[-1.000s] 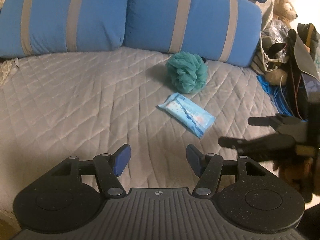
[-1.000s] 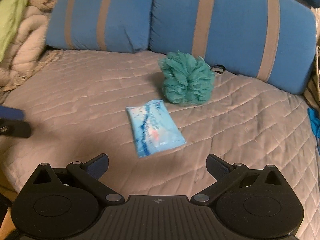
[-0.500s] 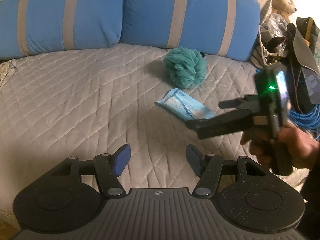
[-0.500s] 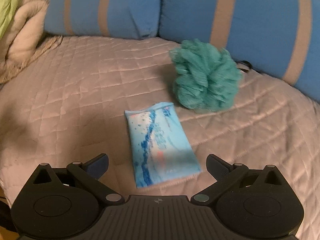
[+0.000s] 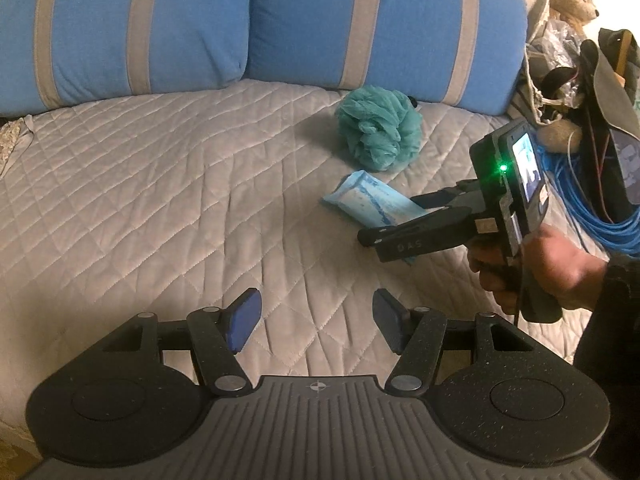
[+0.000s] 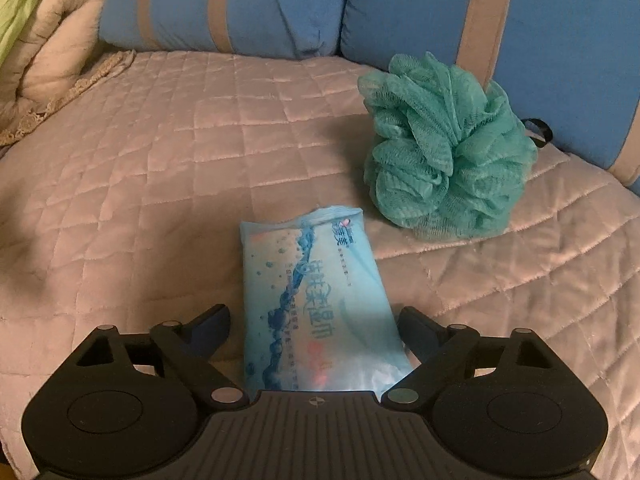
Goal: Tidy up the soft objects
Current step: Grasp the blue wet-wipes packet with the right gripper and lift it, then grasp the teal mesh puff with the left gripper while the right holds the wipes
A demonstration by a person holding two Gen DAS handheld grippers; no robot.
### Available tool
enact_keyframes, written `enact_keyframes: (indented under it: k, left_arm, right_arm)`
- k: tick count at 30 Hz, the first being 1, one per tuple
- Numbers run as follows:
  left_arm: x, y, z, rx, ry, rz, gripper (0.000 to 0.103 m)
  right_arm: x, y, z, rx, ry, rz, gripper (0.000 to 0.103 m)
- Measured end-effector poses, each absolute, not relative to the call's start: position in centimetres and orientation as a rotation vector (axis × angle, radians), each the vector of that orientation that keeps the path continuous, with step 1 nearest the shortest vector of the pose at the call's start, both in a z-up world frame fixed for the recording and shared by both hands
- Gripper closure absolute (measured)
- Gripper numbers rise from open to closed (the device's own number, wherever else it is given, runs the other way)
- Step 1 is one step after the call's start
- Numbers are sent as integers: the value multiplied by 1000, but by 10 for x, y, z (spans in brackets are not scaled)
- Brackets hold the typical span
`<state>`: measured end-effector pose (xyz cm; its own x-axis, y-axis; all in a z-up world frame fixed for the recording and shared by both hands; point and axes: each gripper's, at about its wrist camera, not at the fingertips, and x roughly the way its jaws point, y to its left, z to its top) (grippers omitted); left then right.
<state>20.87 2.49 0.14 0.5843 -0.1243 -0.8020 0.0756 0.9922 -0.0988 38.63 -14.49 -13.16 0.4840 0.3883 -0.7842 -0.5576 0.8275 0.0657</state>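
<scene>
Bed [image 6: 168, 168]: we see its quilted grey cover filling the middle of both views; it carries the soft things and gives under them
Pillows [image 5: 132, 28]: two blue striped ones lean along the top of the frame, forming a back edge the loose items could be tidied against, we judge
Left tool [image 5: 316, 320]: at the bottom centre of the left wrist view, its blue pads stand apart with only bare quilt between them; we read it as waiting while the other hand works
Wipes pack [image 6: 312, 300]: light blue, lying flat on the bed at the centre of the right wrist view, its near end between the right tool's fingers, its far end pointing up the frame towards the pouf
Right tool [image 6: 314, 326]: bottom centre of its own view, spread either side of the pack; the jaws have just been closing, the pack sits between them, and we see a gap at the left pad, so no pinch yet; it straddles the narrow width, which we judge the easier grip on a squashy packet
Bath pouf [image 6: 448, 148]: teal mesh ball, upper right, just beyond the pack and near the right pillow, apart from the pack
Person's hand [image 5: 552, 268]: right edge of the left wrist view, wrapped around the right tool's handle, angling it down at the pack
</scene>
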Motion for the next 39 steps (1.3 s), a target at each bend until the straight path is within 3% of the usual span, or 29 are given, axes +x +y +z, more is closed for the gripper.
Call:
enact_keyframes:
  k: [3, 9, 24, 39]
  left_arm:
    - [209, 24, 2, -57, 941, -121, 42]
    - [211, 20, 2, -55, 934, -124, 42]
    - [221, 1, -2, -63, 909, -169, 42]
    - [253, -33, -4, -77, 741, -228, 42]
  right_arm:
    - [386, -144, -130, -218, 885, 597, 27]
    - [381, -145, -125, -236, 877, 599, 34]
    - [330, -191, -80, -257, 784, 504, 37]
    - [258, -262, -38, -127, 824, 319, 36]
